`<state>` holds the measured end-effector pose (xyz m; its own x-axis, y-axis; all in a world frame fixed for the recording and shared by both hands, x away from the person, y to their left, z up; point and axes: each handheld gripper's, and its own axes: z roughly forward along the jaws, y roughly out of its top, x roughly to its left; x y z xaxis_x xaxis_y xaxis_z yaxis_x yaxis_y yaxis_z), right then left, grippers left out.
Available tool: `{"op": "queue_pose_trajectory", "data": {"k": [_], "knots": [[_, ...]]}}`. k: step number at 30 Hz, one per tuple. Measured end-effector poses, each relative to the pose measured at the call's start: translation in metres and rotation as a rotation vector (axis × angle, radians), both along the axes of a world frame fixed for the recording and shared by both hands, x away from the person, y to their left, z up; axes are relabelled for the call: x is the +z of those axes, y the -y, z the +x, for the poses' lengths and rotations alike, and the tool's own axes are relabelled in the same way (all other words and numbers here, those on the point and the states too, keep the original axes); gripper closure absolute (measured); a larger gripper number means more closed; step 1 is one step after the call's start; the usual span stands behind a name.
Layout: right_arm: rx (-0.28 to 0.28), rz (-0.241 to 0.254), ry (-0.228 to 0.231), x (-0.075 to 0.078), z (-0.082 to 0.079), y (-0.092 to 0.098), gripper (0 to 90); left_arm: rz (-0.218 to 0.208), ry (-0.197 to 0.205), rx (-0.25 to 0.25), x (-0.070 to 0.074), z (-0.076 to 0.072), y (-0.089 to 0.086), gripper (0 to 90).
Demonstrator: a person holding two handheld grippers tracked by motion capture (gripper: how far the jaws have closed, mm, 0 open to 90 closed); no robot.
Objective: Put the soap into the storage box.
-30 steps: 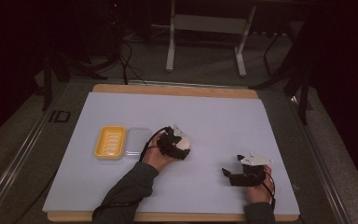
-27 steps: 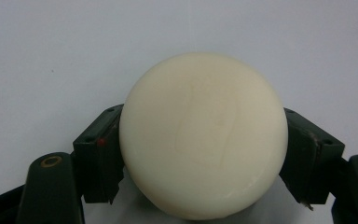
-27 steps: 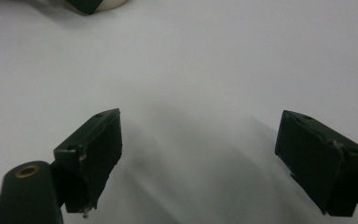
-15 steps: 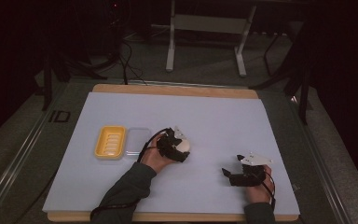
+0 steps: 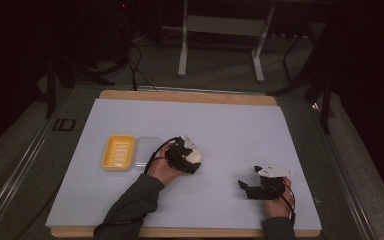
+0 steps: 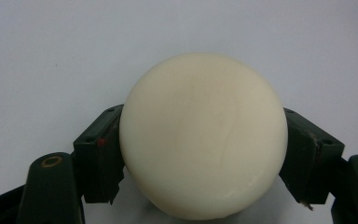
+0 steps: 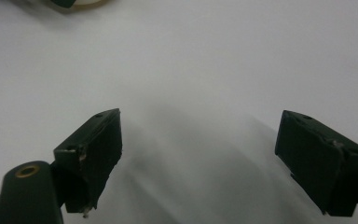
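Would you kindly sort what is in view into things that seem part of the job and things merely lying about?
Likely in play:
- cream soap bar, clamped in left hand-held gripper
- yellow soap dish
- clear lid beside it
- right hand-held gripper, open, empty

Lying about:
- metal stand beyond the table
- floor cables

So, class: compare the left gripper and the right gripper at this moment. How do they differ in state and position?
1. The left gripper is shut on a cream ball, while the right gripper is open with nothing between its jaws.
2. In the high view, the left gripper sits beside the yellow tray, while the right gripper is off toward the table's right side.
Both have black jaws and are hand-held over the white sheet.
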<state>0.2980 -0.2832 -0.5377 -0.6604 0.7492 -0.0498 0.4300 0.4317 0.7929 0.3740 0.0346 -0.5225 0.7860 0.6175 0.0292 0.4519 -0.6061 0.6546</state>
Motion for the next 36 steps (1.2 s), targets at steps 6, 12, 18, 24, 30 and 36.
{"op": "queue_pose_trajectory", "data": {"k": [6, 12, 18, 24, 30, 36], "knots": [[0.0, -0.001, -0.001, 0.0, 0.0, 0.0, 14.6, -0.003, 0.002, 0.008, 0.004, -0.002, -0.006, 25.7], [0.0, -0.003, 0.0, 0.0, 0.0, 0.0, 14.6, -0.003, 0.002, 0.008, 0.009, -0.003, -0.013, 25.7], [0.0, -0.004, -0.001, 0.0, 0.0, 0.0, 14.6, 0.008, 0.011, 0.014, 0.011, -0.005, -0.02, 25.7], [0.0, -0.004, -0.001, 0.0, 0.0, 0.0, 14.5, 0.007, 0.018, 0.019, 0.015, -0.006, -0.025, 25.7], [0.0, -0.005, -0.001, 0.0, 0.0, 0.0, 14.6, 0.005, 0.021, 0.036, 0.018, -0.006, -0.033, 25.7], [-0.001, -0.006, -0.002, 0.0, 0.0, -0.001, 14.6, -0.002, 0.026, 0.051, 0.022, -0.007, -0.041, 25.7]]}}
